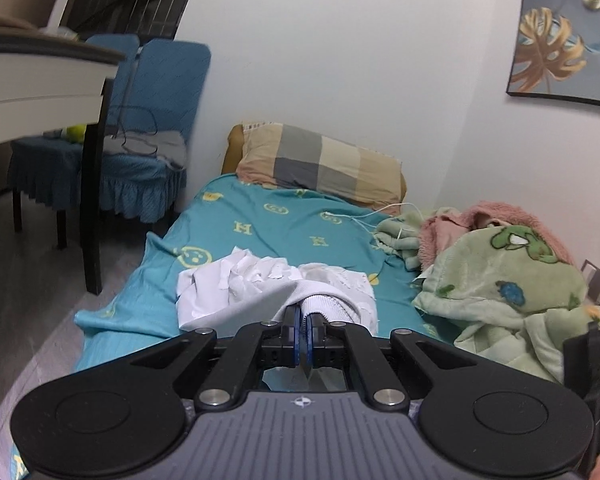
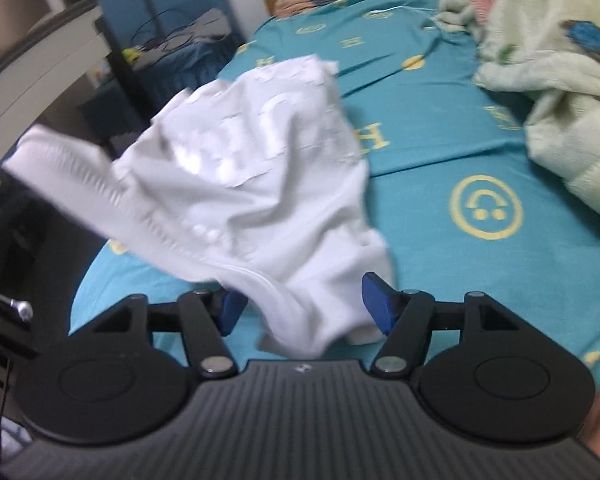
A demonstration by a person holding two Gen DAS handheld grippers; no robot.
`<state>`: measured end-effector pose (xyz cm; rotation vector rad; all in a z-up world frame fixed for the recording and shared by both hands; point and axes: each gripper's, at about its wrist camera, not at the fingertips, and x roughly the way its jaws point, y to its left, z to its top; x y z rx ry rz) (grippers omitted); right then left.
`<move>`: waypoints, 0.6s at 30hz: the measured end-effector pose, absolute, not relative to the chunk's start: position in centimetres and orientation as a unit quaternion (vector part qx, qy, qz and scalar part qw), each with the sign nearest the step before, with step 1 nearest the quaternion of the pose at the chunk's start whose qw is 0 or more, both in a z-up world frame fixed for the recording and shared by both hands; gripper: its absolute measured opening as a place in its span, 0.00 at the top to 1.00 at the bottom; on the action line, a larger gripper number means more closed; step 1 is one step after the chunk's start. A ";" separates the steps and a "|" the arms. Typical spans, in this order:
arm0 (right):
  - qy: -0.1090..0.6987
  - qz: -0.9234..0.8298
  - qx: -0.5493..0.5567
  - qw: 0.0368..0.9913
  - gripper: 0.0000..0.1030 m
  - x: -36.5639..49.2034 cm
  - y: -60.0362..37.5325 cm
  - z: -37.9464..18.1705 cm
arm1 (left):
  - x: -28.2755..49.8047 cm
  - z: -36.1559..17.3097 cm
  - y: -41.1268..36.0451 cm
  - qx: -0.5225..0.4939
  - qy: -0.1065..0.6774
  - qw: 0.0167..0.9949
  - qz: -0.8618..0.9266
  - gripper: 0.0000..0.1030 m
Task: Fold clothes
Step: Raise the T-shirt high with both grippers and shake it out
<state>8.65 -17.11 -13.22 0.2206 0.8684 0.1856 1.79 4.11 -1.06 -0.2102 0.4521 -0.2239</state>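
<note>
Both wrist views close over the bed (image 1: 284, 216), facing its pillow (image 1: 320, 164).

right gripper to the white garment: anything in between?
Nothing visible. The right gripper is open, and the white garment already hangs into the gap between its fingers. The left gripper is shut on the garment's ribbed edge.

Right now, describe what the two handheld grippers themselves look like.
Both look alike. The left gripper and right gripper each have a grey ribbed body with a small round crosshair mark, two black round discs at the sides, black link arms with silver rivets, and blue pads on black fingers. No cables or sleeves show; a bit of skin shows at the right edge.
</note>
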 end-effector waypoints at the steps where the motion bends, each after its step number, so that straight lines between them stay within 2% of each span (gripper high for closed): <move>1: 0.422 0.094 0.099 0.896 0.36 8.8 -16.4 -13.4 | 2.0 -1.2 4.2 -0.101 0.224 0.963 -0.107 0.97; 6: 0.407 0.024 0.018 0.913 0.37 8.9 -14.9 -13.8 | 2.9 -1.8 4.3 -0.090 0.231 0.966 -0.081 0.97; 12: 0.405 -0.068 0.124 0.903 0.38 7.5 -19.7 -13.7 | 3.7 -3.9 3.5 -0.059 0.271 0.959 -0.055 0.97; 14: 0.391 -0.073 0.123 0.909 0.46 7.3 -19.6 -13.3 | 4.0 -4.7 2.9 -0.044 0.284 0.957 -0.050 0.97; 16: 0.369 -0.075 0.109 0.920 0.77 7.2 -19.0 -12.7 | 4.2 -5.6 2.2 -0.029 0.298 0.953 -0.050 0.96; 18: 0.345 -0.069 0.104 0.930 0.82 6.9 -18.6 -11.7 | 4.2 -6.5 1.5 -0.008 0.306 0.951 -0.043 0.96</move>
